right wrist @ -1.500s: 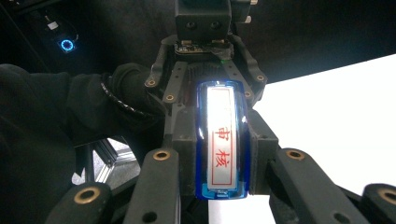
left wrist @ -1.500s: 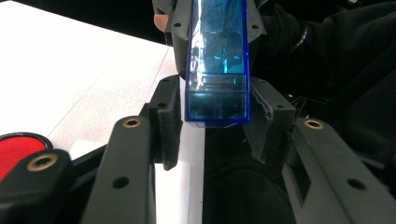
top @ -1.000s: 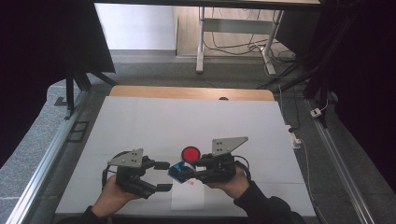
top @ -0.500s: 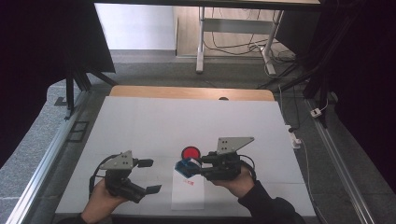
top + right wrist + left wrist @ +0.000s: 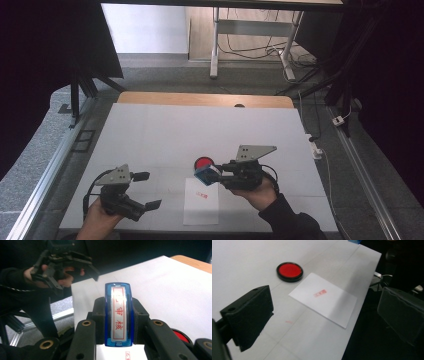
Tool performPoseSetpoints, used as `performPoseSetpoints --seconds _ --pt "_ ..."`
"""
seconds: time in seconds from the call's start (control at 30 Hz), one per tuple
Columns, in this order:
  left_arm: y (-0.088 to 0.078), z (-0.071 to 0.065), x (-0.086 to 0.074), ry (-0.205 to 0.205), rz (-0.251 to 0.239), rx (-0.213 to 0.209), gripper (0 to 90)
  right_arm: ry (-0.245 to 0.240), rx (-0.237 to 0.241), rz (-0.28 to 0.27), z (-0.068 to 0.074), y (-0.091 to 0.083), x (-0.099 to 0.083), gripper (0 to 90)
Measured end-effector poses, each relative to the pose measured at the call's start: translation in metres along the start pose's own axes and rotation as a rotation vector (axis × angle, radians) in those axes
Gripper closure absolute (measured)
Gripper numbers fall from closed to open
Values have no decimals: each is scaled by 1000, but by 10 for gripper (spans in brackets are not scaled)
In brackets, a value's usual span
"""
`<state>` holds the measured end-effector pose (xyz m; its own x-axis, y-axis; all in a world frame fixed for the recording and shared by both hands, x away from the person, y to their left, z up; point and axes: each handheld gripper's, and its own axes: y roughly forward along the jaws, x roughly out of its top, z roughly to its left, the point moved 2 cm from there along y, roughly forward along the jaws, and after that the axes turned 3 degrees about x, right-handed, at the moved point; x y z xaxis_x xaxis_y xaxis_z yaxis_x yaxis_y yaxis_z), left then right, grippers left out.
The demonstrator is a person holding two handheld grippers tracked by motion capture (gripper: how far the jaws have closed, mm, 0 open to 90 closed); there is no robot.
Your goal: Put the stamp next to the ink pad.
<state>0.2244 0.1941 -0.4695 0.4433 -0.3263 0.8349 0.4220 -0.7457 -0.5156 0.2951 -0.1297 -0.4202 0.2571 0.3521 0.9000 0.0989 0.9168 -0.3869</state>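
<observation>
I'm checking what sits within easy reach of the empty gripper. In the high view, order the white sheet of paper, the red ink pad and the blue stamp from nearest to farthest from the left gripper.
From the left gripper:
1. White sheet of paper, just to its right at the near edge.
2. Red ink pad, beyond the sheet.
3. Blue stamp, clamped in the right gripper. It is too close to the pad to rank firmly.

Glossy blue plastic stamp (image 5: pixel 118 315), matt white paper sheet (image 5: pixel 323 299), matt black tool pads (image 5: pixel 249 315).
</observation>
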Motion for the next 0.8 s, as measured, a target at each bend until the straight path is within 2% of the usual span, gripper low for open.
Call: performPoseSetpoints --seconds 0.23,0.33,0.53,0.8 --pt "-14 6 -13 -53 0 52 0 16 -67 27 -6 -6 -4 703" --pt "-18 7 -18 -70 2 62 0 24 -91 29 -9 -9 -6 703" --pt "-25 7 -27 -74 29 119 0 21 -143 47 -14 -16 -8 703" --pt "-35 8 -35 -114 50 158 0 30 -200 74 -22 -25 -14 702"
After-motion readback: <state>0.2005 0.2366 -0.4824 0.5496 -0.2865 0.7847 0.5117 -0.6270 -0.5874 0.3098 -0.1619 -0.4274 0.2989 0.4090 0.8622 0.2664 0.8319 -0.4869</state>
